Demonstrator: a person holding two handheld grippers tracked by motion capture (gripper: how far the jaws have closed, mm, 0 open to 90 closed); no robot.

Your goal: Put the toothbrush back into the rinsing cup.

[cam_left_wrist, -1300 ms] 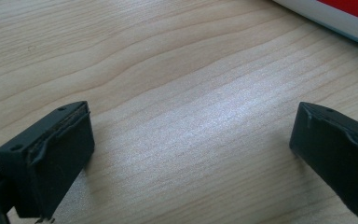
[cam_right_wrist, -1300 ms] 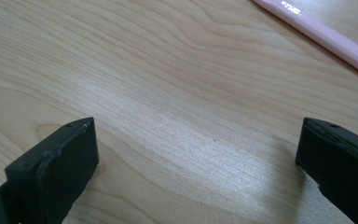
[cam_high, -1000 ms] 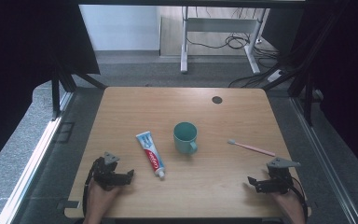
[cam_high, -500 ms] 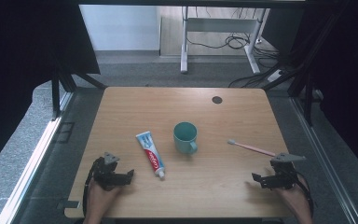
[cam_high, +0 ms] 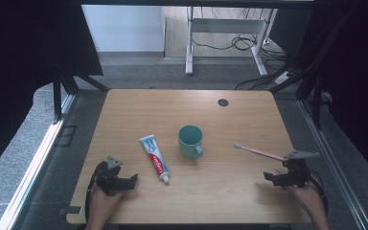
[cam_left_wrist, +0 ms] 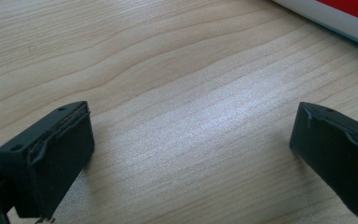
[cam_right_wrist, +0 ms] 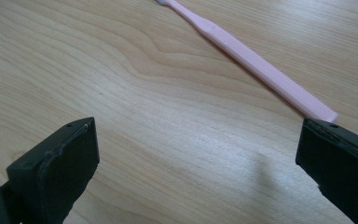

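Pink plastic toothbrush (cam_high: pixel 260 152) lies flat on the light wooden table (cam_high: pixel 139 110), running slantwise toward the right edge, its bristle end pointing to the teal ceramic mug (cam_high: pixel 190 141) and its handle end just beside the right gripper (cam_high: pixel 271 178). In the right gripper view the toothbrush (cam_right_wrist: pixel 251 60) crosses the upper part of the picture, its handle tip just above the right-hand jaw; the right gripper (cam_right_wrist: pixel 196 163) has its jaws spread wide with only bare wood between them, holding nothing

The mug stands upright near the middle of the table, handle turned toward the person. Left of it lies a white, red and blue toothpaste tube (cam_high: pixel 154 158), cap toward the near edge. The left gripper (cam_high: pixel 127 181) sits near the front left corner, close beside the tube; in the left gripper view it (cam_left_wrist: pixel 191 140) is also wide open and empty, a strip of the tube (cam_left_wrist: pixel 335 18) at the top right corner

A small dark round disc (cam_high: pixel 223 102) is set in the far part of the tabletop. Beyond the table are grey floor, a white desk frame (cam_high: pixel 225 28) and black cables (cam_high: pixel 239 45)
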